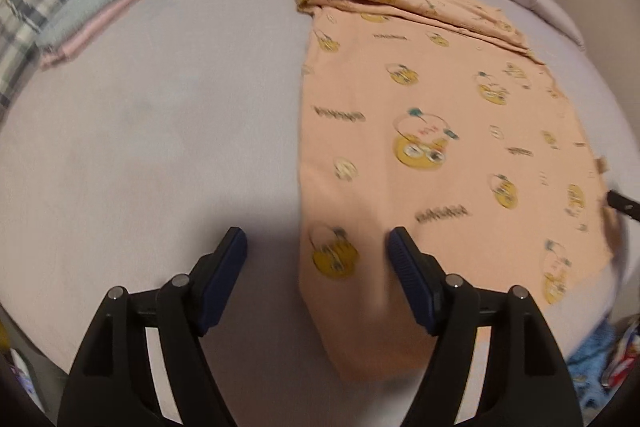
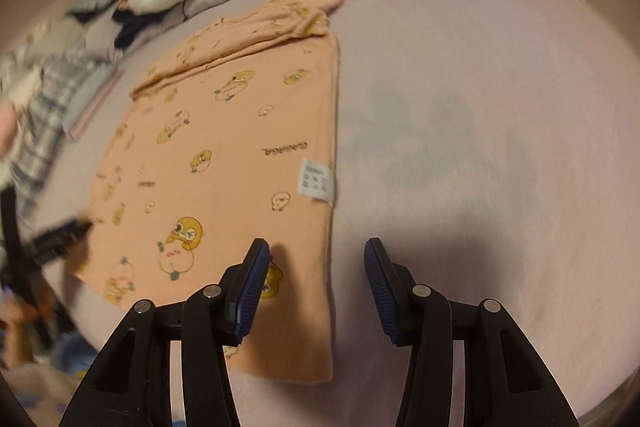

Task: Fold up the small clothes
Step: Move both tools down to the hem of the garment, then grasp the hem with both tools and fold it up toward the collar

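Two grippers, left gripper (image 1: 316,247) and right gripper (image 2: 318,257), hover with jaws spread over a flat, soft peach printed garment (image 1: 440,147) on the smooth lilac bed (image 1: 160,127).

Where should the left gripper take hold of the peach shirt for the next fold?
Probably the shirt's straight left edge, near the bottom. It lies flat between the open left gripper's fingers, so come down from above and pinch that edge. The right gripper straddles the opposite edge.

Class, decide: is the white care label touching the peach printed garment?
Touching. The right wrist view shows the white care label lying flat on the peach printed garment, at its right edge.
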`<state>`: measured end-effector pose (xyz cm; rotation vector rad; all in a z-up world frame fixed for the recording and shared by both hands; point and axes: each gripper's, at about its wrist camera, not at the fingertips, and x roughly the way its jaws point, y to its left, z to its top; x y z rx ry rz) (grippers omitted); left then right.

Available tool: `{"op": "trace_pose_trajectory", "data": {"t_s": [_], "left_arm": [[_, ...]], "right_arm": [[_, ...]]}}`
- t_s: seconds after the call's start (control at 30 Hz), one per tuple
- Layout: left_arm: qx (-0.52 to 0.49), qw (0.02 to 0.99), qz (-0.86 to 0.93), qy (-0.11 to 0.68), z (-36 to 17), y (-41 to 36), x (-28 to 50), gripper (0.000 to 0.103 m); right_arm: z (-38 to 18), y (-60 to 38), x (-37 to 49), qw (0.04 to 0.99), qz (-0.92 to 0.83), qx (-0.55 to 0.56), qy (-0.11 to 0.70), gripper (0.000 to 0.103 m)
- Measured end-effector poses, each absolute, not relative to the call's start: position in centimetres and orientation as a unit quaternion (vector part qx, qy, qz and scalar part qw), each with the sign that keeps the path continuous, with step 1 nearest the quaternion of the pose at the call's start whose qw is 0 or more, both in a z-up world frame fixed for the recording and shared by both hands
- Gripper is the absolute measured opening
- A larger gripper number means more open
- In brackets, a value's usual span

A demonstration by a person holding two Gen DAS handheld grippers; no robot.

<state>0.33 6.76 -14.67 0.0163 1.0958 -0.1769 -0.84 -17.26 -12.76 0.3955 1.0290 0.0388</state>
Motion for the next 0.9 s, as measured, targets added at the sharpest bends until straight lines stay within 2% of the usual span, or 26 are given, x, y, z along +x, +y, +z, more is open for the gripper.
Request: {"op": "trace_pose_trajectory", "data": {"t_s": [0.27,0.57,0.77,0.9], "left_arm": [[-0.13,0.811,-0.204,0.533,-14.6,9.0,-0.1,0.073],[-0.209,0.785,-0.261,0.522,-15.3,8.3,3.5,0.071],[-0.188,0.772,-0.291,0.533,-15.2,6.9,2.5,0.052],[-0.185,0.758,-0.306,0.546,-15.5,6.6,1.5,0.043]], "right_arm": [[-14.2,-18.3,-2.2,0.811,0.099,0.3,0.492,0.051],[-14.9,-17.9,0.3,0.8,0.141,0.337,0.476,0.051],[-15.0,-17.6,0.4,0.792,0.163,0.349,0.473,0.051],[-15.1,-17.5,-1.1,0.782,0.178,0.344,0.488,0.048]]}}
